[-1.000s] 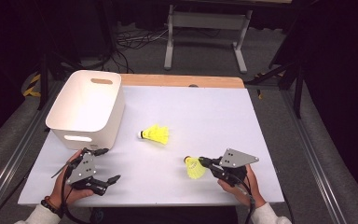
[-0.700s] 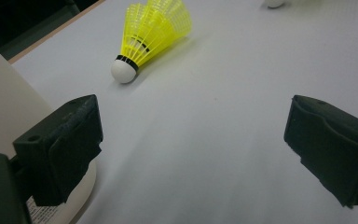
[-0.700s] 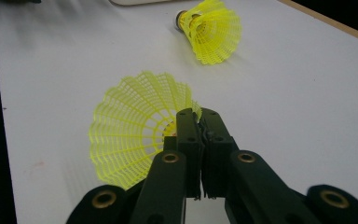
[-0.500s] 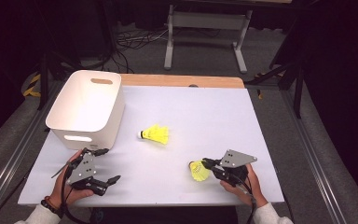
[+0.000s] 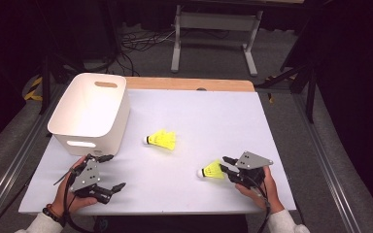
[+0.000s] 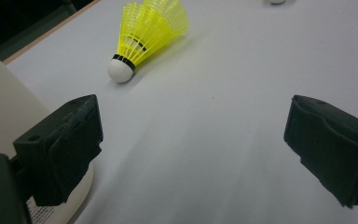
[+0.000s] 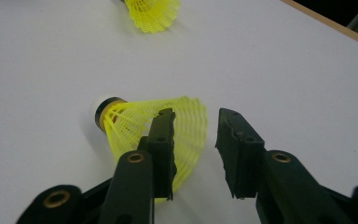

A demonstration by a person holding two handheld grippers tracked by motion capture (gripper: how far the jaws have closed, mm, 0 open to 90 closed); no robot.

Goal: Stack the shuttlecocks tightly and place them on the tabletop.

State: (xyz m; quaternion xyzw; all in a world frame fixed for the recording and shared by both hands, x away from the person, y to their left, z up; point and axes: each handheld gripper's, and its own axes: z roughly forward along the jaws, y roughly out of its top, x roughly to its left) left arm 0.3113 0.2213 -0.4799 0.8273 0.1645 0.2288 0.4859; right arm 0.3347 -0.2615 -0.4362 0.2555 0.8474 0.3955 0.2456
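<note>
Two grippers, left [image 5: 108, 173] jaws wide apart, right [image 5: 226, 165] just released shuttlecock [image 5: 212, 171]; no writing legible.

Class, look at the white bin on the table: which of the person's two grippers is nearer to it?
Left. The left gripper sits just in front of the white bin; the right gripper is far across the table, beside a yellow shuttlecock.

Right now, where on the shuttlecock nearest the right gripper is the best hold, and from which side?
Probably the wide rim of the shuttlecock skirt. It lies on its side with the cork pointing away, so the right gripper, coming from the open end, can close one jaw inside and one outside the mesh wall.
</note>
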